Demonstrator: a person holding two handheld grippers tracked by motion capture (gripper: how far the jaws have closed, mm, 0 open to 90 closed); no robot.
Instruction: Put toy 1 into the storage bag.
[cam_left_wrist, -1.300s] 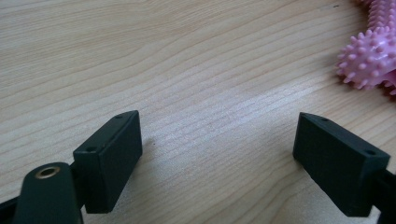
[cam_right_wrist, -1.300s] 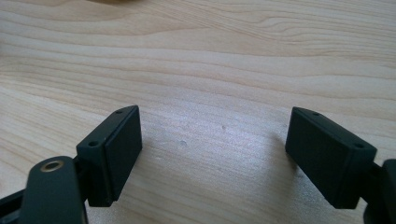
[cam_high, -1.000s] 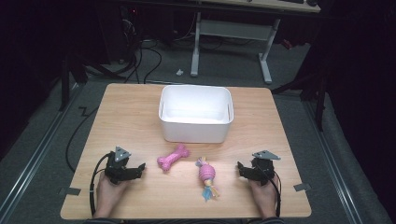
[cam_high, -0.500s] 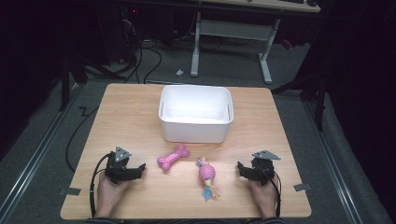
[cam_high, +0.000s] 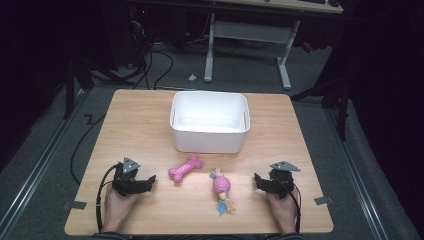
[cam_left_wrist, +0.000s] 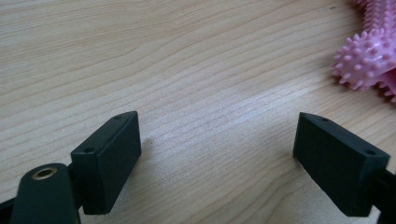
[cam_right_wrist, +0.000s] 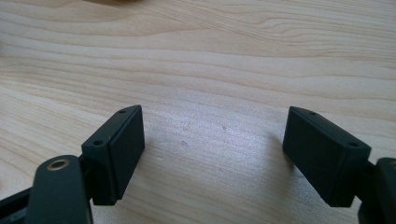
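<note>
With each hand-held gripper, left (cam_high: 148, 181) and right (cam_high: 258, 181), resting wide open and empty near the bench's (cam_high: 140, 125) front edge, a skewed approach could roll the spiked pink bone (cam_high: 185, 168) or snag the rope toy (cam_high: 221, 191), both lying between them before the white tub (cam_high: 210, 142).

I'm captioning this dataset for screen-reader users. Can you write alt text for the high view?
A wooden table seen from above holds an empty white bin at centre, with a pink spiky bone toy and a pink ball-and-rope toy lying in front of it. A person's hands rest at the near edge, holding the left gripper and right gripper, both open.
</note>
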